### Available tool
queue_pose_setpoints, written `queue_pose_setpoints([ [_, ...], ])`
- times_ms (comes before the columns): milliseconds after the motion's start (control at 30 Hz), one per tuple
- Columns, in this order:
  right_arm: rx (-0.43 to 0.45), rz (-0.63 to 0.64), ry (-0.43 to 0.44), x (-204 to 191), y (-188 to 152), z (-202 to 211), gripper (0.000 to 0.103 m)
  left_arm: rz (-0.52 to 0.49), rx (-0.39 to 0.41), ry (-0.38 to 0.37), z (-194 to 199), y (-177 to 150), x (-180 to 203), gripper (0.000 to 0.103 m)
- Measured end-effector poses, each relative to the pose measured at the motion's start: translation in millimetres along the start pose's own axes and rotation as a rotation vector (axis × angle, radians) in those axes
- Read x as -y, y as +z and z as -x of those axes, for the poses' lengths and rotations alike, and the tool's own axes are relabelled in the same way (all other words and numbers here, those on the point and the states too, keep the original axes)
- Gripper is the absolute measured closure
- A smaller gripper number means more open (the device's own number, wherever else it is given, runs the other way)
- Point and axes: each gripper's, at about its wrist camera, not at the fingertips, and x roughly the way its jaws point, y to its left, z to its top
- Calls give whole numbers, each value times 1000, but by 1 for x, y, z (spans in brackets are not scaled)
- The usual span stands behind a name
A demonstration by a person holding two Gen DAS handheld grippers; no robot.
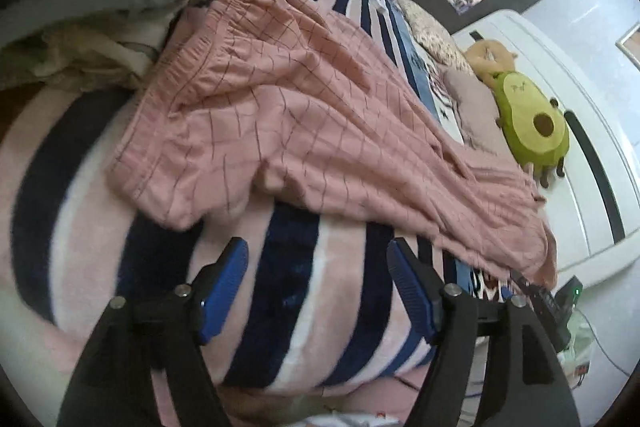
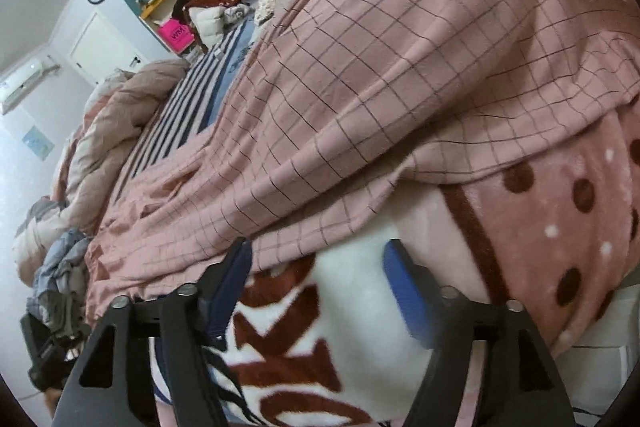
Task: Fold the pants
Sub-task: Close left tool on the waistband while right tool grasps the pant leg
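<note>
The pants (image 1: 304, 115) run lengthwise from upper left to lower right; their near edge lies just above the left gripper (image 1: 318, 263) and right gripper (image 2: 316, 259), both spread apart, empty.

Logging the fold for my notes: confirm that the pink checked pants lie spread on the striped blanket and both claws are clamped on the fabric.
Not quite. The pants do lie on the striped blanket, but both wrist views show the left claw and right claw open, gripping nothing.

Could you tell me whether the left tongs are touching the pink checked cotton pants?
Apart. In the left wrist view the left tongs stand open over the striped blanket, short of the pink checked cotton pants.
</note>
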Motion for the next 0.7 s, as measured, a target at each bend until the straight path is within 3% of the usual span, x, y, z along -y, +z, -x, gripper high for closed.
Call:
queue_pose_setpoints([
  [300, 61, -53, -13, -3, 15, -18, 39, 52, 111, 20, -23, 34, -1, 35],
  [367, 77, -56, -44, -4, 19, -20, 58, 53, 126, 33, -24, 37, -2, 46],
  [400, 82, -53, -60, -4, 20, -21, 65, 45, 131, 63, -25, 39, -2, 65],
  [433, 86, -52, -72, -4, 22, -21, 79, 41, 128, 77, -26, 41, -2, 82],
  [467, 93, -56, -74, -4, 23, -21, 91, 40, 124, 83, -26, 42, -4, 87],
  [500, 98, -62, -74, -5, 24, -22, 95, 42, 125, 73, -24, 43, -6, 93],
  [700, 172, -47, -53, -13, 27, -5, 100, -21, 182, 83, 1, 40, 4, 97],
])
